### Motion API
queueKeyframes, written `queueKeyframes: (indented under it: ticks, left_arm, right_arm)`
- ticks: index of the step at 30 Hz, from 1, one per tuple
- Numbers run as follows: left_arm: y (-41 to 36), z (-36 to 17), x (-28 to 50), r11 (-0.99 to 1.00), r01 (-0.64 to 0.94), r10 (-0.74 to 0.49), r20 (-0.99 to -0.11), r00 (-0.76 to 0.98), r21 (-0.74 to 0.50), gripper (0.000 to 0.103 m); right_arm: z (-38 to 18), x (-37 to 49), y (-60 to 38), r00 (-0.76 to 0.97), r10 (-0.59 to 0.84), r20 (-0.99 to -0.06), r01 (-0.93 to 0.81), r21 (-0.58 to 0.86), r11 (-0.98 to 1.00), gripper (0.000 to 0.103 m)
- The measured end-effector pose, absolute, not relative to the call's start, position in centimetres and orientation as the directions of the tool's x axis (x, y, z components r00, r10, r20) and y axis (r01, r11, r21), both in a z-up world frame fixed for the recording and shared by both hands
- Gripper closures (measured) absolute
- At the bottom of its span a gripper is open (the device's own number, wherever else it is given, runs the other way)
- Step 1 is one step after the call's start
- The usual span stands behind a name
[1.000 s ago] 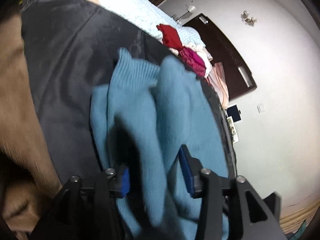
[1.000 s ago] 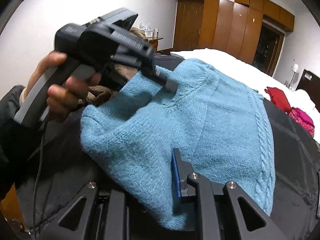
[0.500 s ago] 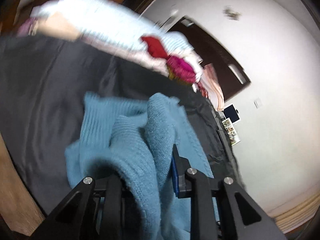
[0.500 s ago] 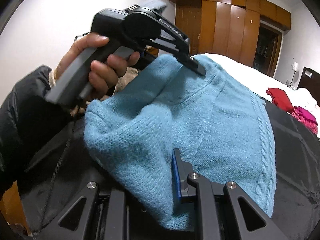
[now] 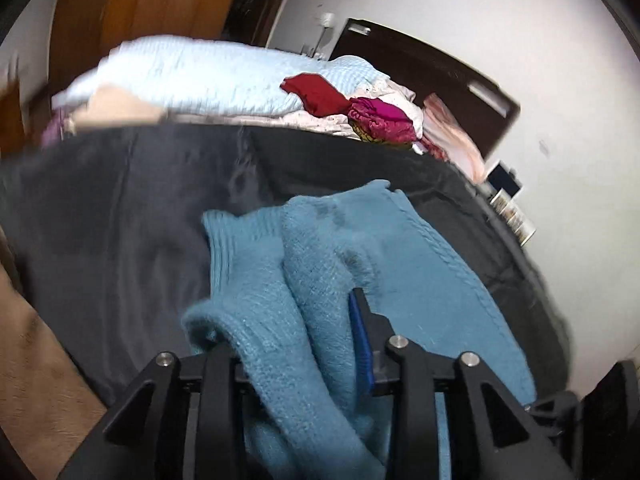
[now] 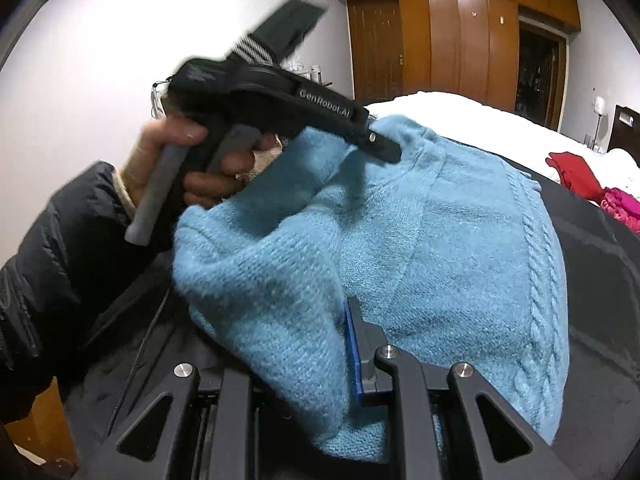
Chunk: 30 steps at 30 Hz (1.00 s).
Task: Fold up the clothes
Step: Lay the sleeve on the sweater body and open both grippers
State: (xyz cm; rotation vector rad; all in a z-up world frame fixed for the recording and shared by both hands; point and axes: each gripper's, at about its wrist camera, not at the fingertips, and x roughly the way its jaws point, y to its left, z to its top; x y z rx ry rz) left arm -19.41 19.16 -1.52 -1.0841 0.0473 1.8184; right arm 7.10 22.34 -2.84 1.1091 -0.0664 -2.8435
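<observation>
- My left gripper [image 5: 296, 344] pinches a bunched fold of the blue sweater [image 5: 420, 264], fingers narrow on the knit.
- My right gripper [image 6: 296, 344] clamps another edge of it.
- The sweater lies on a dark blanket [image 5: 120, 216], partly lifted; red clothes [image 5: 316, 94] sit well beyond.

Light: soft indoor light, even, fairly dim; the white wall [image 6: 80, 60] looks brightest.
Shadows: faint, gathered in the folds of the blue sweater [image 6: 440, 240] and on the dark bedcover [image 5: 120, 208].
Glare: slight sheen on the wooden wardrobe [image 6: 448, 32].
Blur: left wrist view smeared, especially the white bedding [image 5: 192, 76]; the left gripper [image 6: 384, 148] is slightly streaked in the right wrist view.
Distortion: strong fisheye bending, black corners.
</observation>
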Motion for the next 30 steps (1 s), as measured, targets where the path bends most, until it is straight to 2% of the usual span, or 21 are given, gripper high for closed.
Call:
queueKeyframes:
  ticks: [2,7,10,12,14,19,22,24,26,30]
  left_arm:
    - [18.6,-1.4,-20.3,-0.535,-0.713,0.735,-0.666,-0.129,-0.453,0.046]
    - [17.5,-0.1,-22.5,-0.526,-0.647,0.796,-0.588,-0.146,-0.552,0.046]
    - [18.2,-0.3,-23.2,-0.589,-0.638,0.738,-0.652,-0.174,-0.496,0.046]
    - [19.5,-1.0,-23.6,-0.662,-0.622,0.653,-0.729,-0.203,-0.419,0.046]
    - [19.7,-1.7,-23.6,-0.691,-0.613,0.614,-0.758,-0.22,-0.382,0.046]
    - [17.5,0.0,-21.4,-0.693,-0.622,0.629,-0.728,-0.273,-0.366,0.046]
    - [15.6,1.7,-19.8,-0.658,-0.636,0.672,-0.695,-0.255,-0.403,0.045]
    - [14.7,2.6,-18.7,-0.614,-0.645,0.709,-0.676,-0.199,-0.455,0.032]
    - [14.7,2.8,-18.2,-0.6,-0.639,0.711,-0.688,-0.149,-0.482,0.024]
    - [16.2,1.4,-18.1,-0.619,-0.614,0.662,-0.746,-0.071,-0.491,0.024]
  right_arm:
    - [-2.8,7.3,22.3,-0.732,-0.097,-0.675,0.069,0.069,-0.995,0.082]
    - [-3.1,6.4,23.5,-0.728,-0.112,-0.676,0.07,0.089,-0.994,0.082]
    - [-3.3,5.7,23.8,-0.726,-0.122,-0.676,0.073,0.101,-0.992,0.082]
    - [-3.1,5.4,23.8,-0.725,-0.135,-0.676,0.077,0.114,-0.99,0.082]
    - [-2.9,5.3,24.1,-0.723,-0.158,-0.673,0.084,0.141,-0.986,0.082]
    - [-2.6,4.6,26.0,-0.719,-0.258,-0.646,0.112,0.259,-0.959,0.082]
    - [-2.3,5.0,25.9,-0.728,-0.257,-0.635,0.118,0.253,-0.96,0.082]
    - [-2.2,5.3,25.8,-0.735,-0.253,-0.628,0.12,0.247,-0.962,0.081]
    - [-2.1,5.6,25.5,-0.743,-0.238,-0.626,0.119,0.227,-0.967,0.081]
    - [-1.9,6.1,24.4,-0.758,-0.181,-0.626,0.104,0.158,-0.982,0.079]
